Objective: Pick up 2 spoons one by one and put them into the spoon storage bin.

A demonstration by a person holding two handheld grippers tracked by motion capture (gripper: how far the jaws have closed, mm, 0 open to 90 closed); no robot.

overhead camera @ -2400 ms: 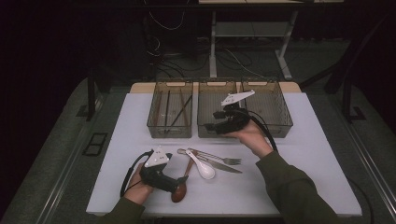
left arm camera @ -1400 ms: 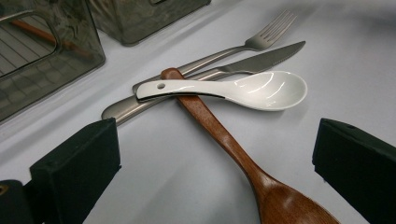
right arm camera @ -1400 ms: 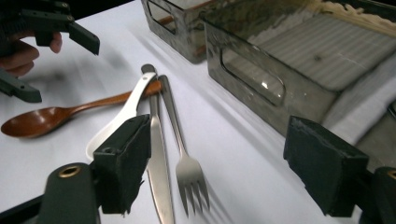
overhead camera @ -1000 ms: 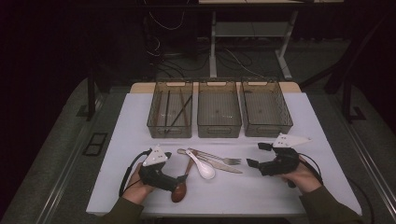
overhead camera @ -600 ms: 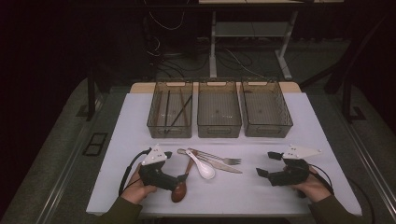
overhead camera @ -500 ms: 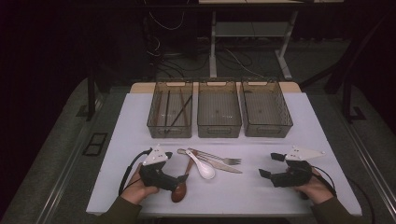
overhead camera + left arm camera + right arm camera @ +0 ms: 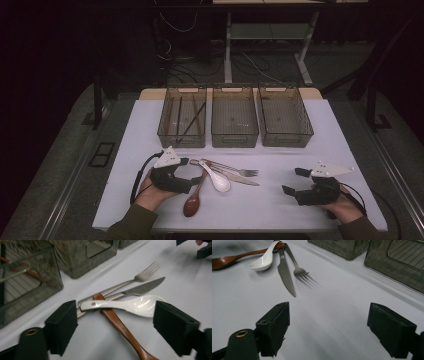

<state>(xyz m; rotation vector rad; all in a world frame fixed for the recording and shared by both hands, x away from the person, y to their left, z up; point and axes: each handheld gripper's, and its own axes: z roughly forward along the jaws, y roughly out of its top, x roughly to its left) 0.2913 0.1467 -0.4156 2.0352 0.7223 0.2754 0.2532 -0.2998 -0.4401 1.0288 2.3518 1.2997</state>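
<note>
A: Left tool [image 7: 186,170] is low on the bench [image 7: 280,210], right at the cutlery pile. Its jaws have just been closing in, but the pads aren't pressing on anything.

B: What sits between them?

A: In the left gripper view, the white spoon [image 7: 130,305] lies between the jaws, across the wooden spoon [image 7: 120,326]. There's a gap on both sides, so it's spread, not pinching.

B: And the rest of the pile?

A: The fork [image 7: 136,280] and knife [image 7: 142,288] fan out beyond it, their handles crossing under the white spoon's handle. From the high view, the wooden spoon's bowl points toward the bench's near edge.

B: Right tool?

A: The right tool [image 7: 295,181] is well apart, resting at the bench's right side in the person's hand. Jaws are spread wide, with bare bench between them. Its own view has the knife tip and fork tines farther off.

B: The bins?

A: Three clear bins stand in a row at the back. The left bin [image 7: 165,131] holds some thin sticks; the middle bin [image 7: 235,137] and right bin [image 7: 306,131] look bare from above.
</note>
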